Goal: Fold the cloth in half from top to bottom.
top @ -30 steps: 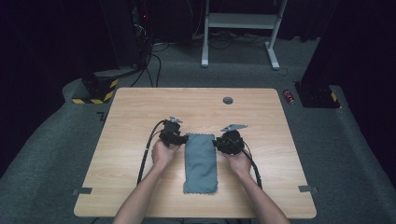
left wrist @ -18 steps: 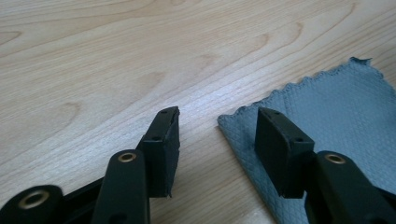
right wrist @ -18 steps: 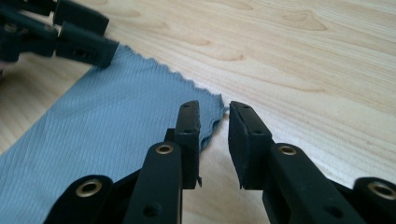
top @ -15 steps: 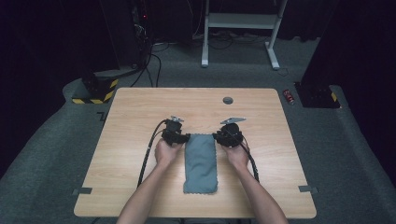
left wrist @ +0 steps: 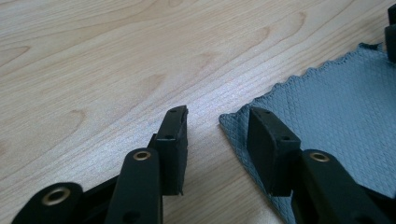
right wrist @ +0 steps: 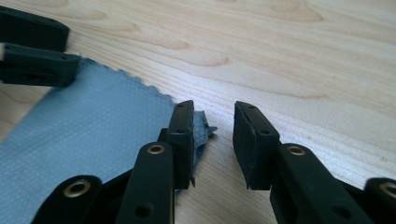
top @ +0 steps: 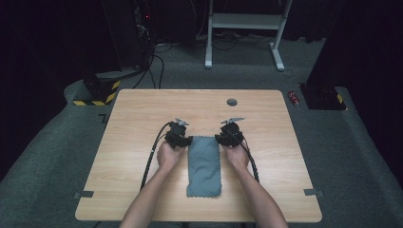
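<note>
Cloth (top: 204, 164), blue-grey and folded into a long strip, lies flat near the middle of your wooden surface (top: 142, 109). Your left tongs (left wrist: 217, 128) straddle its far left corner, jaws parted and just closing, nothing pinched. Your right tongs (right wrist: 213, 126) sit at its far right corner, jaws apart and just opening, one jaw over the cloth's edge.

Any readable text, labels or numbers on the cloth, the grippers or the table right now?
None can be read. The grey cloth, the wooden table, the left gripper and the right gripper bear no lettering; the red item on the floor is too small to tell.
</note>
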`<state>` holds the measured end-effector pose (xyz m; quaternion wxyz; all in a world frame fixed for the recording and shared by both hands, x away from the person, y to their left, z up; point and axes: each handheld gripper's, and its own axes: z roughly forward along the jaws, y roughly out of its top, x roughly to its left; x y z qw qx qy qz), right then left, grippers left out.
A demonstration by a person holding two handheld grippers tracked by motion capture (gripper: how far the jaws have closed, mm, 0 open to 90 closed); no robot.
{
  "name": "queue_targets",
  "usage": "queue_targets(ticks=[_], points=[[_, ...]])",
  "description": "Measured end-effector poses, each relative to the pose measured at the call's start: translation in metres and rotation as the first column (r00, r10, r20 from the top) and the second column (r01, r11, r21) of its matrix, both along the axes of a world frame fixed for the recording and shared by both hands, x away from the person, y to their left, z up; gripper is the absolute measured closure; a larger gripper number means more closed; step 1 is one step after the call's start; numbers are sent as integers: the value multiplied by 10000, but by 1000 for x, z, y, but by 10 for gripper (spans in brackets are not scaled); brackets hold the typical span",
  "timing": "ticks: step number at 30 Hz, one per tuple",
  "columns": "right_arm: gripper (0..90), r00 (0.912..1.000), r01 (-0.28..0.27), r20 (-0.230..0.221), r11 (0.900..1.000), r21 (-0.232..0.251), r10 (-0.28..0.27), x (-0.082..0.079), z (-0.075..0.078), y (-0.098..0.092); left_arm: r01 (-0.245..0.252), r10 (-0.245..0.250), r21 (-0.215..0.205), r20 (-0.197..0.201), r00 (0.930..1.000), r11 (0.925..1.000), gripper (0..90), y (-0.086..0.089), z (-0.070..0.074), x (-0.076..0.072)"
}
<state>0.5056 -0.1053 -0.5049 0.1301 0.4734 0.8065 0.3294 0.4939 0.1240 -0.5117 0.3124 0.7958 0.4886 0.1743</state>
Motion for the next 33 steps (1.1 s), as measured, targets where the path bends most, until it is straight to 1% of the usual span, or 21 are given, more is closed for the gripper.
queue_targets(ticks=[1,3,5,7,9,11,12,14,18,19,22,24,27,30,32,33], points=[[683,10000,50,-29,10000,36,-50,0,-1,0,17,-17,-1,-3,10000,10000,590,0,0,0],[684,9999,103,65,9999,59,-104,0,-2,2,94,-94,63,7,10000,9999,609,0,0,0],[684,9998,85,179,10000,-32,-85,1,-3,5,144,-144,90,24,9999,9999,630,-1,0,0],[684,9999,128,111,9997,-204,-126,2,-5,7,143,-143,74,-1,9999,9999,639,-1,1,0],[689,9997,94,218,9995,-300,-88,2,-7,8,188,-188,43,13,9998,9998,650,-1,0,-1],[721,9993,-79,372,9983,-570,100,1,-7,11,254,-254,-10,-5,9997,9997,672,-2,0,-1],[745,9991,-166,377,9975,-684,192,0,-7,13,281,-281,4,9,9996,9996,694,-2,0,-1],[790,9985,-319,411,9966,-760,351,-1,-7,14,352,-352,-45,-37,9994,9994,737,-4,1,-2],[857,9982,-498,306,9970,-596,517,0,-7,14,523,-526,-224,-108,9986,9984,802,-3,0,-1],[863,9985,-484,234,9974,-535,497,-1,-7,14,530,-534,-293,-142,9985,9982,812,-3,0,-1],[871,9983,-526,233,9975,-479,538,0,-7,14,640,-659,-549,-347,9972,9964,852,-1,1,2],[874,9982,-547,228,9974,-470,558,0,-7,14,708,-733,-501,-485,9961,9962,878,-2,2,3],[877,9977,-609,257,9971,-456,621,1,-7,13,830,-846,-306,-576,9948,9961,885,-4,3,5],[879,9981,-580,206,9977,-357,588,1,-7,12,1025,-1041,-291,-606,9927,9943,890,-2,4,6],[879,9983,-560,160,9981,-251,564,0,-5,11,1045,-1077,-488,-677,9919,9933,892,0,5,6],[879,9978,-617,217,9979,-203,621,0,-3,9,1064,-1103,-604,-662,9917,9925,892,2,7,6]])
